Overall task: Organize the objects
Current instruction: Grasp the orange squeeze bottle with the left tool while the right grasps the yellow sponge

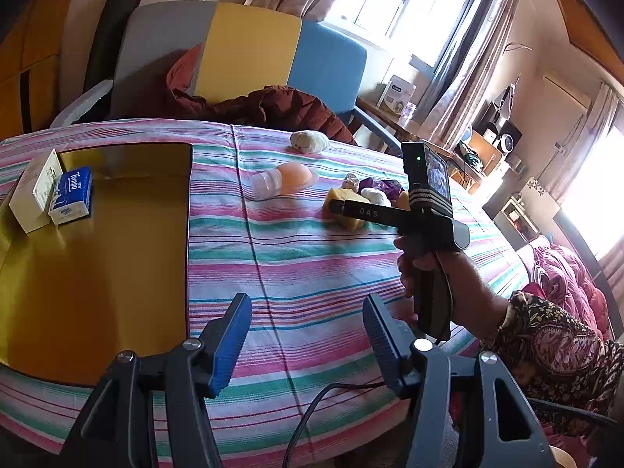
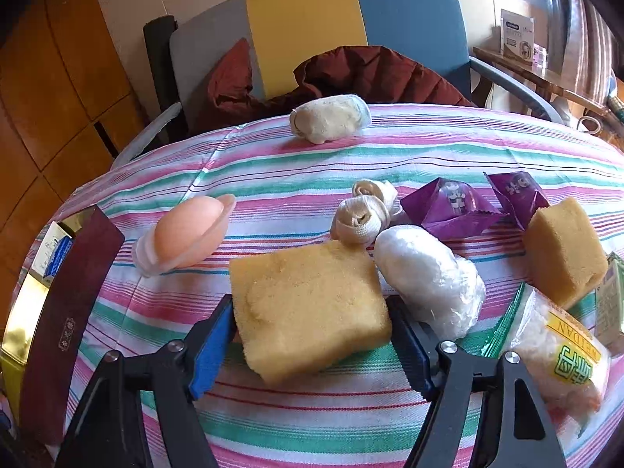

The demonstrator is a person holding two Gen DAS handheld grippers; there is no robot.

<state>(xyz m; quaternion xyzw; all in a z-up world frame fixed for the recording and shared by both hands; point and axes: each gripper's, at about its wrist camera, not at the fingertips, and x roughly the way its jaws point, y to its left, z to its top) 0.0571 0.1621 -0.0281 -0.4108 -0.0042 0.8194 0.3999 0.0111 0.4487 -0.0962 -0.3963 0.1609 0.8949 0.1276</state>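
Two blue pads of the right hand-held gripper bracketing a yellow sponge on the striped counter, jaws spread either side of its near end, firm contact not certain. Sponge dead ahead, long axis running away and slightly left. Left hand-held gripper spread and empty, well back over bare cloth. Beyond: white wrapped bundle, rolled socks, purple packets. Far left, gold box already holding a tissue pack.
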